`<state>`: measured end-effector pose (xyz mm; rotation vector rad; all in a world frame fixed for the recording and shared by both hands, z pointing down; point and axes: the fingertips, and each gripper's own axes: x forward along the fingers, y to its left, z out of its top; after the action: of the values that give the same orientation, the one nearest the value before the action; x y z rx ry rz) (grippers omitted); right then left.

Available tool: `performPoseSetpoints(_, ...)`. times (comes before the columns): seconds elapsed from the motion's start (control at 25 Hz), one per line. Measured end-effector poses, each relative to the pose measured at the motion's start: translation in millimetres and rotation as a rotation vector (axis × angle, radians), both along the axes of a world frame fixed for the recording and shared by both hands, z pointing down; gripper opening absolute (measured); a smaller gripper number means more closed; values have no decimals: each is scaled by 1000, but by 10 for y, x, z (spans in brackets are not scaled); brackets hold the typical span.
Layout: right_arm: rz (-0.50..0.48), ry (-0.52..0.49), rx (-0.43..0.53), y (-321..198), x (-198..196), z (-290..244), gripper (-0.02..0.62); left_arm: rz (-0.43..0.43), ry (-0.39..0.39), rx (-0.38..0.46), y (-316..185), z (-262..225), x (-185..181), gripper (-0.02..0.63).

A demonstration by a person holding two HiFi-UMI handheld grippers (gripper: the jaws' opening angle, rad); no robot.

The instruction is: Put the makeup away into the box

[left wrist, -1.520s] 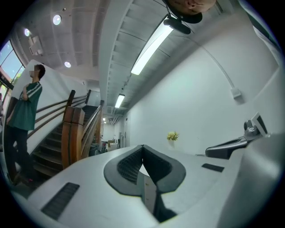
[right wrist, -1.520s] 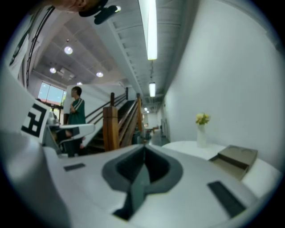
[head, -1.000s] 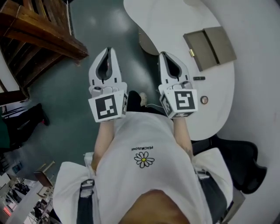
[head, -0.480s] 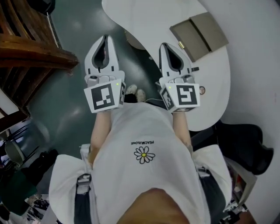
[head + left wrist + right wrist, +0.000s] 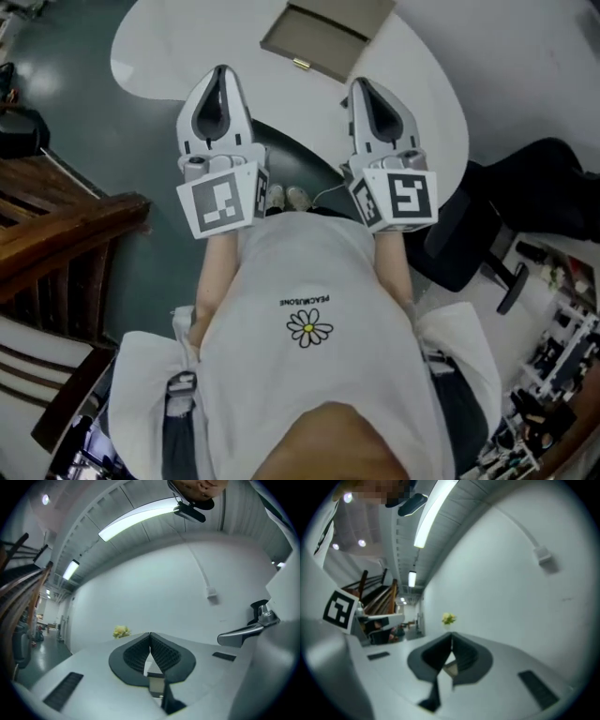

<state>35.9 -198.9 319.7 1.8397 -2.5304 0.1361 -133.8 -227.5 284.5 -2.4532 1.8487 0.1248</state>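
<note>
**Box (image 5: 328,33) lies on the white counter, both jaws clenched and empty**

Seen from the head view, brown wooden beams (image 5: 66,225) fill the left edge over a dark green floor (image 5: 141,150). A white, round-edged counter (image 5: 187,47) curves across the top. A black office chair (image 5: 553,178) stands on a paler floor at the right.

The left gripper (image 5: 221,70) and the right gripper (image 5: 357,84) are held side by side, well apart. Their tips reach over the near edge of the counter. Each pair of jaws is pressed tip to tip with nothing between.

The box rests flat on the counter at the top edge of the head view, ahead of the two grippers and between their lines. It touches neither gripper and is partly cut off by the frame. It is olive-grey and low, with a darker inner panel and a small gold clasp (image 5: 302,64) on its near side.

Only the head view shows the person's white shirt (image 5: 309,281) with its daisy print. The left gripper view looks past the clenched left gripper (image 5: 150,637) to a plain white wall (image 5: 164,588), a ceiling strip light (image 5: 136,520) and a small yellow sprig (image 5: 121,631). The right gripper view, over the closed right gripper (image 5: 451,639), shows the same sprig. At its left it also catches the left gripper's marker cube (image 5: 340,609).
</note>
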Motion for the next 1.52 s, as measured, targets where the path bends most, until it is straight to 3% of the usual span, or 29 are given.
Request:
performPoseSetpoints(0.28, 352, 2, -18, 607, 993, 64, 31, 361, -29, -15, 87, 85, 1193, 21)
performPoseSetpoints(0.56, 553, 3, -17, 1114, 1480, 66, 31, 545, -38, -26, 272, 151, 1823, 21)
performPoseSetpoints(1.12, 640, 14, -48, 1402, 1632, 166, 31, 651, -64, -98, 316, 406, 2206, 25)
performPoseSetpoints(1.4, 652, 26, -65, 1470, 1662, 205, 31, 698, -150, -266, 87, 1084, 2374, 245)
performPoseSetpoints(1.52, 664, 31, -74, 1512, 1687, 223, 31, 693, -214, -324, 25, 1472, 2378, 265)
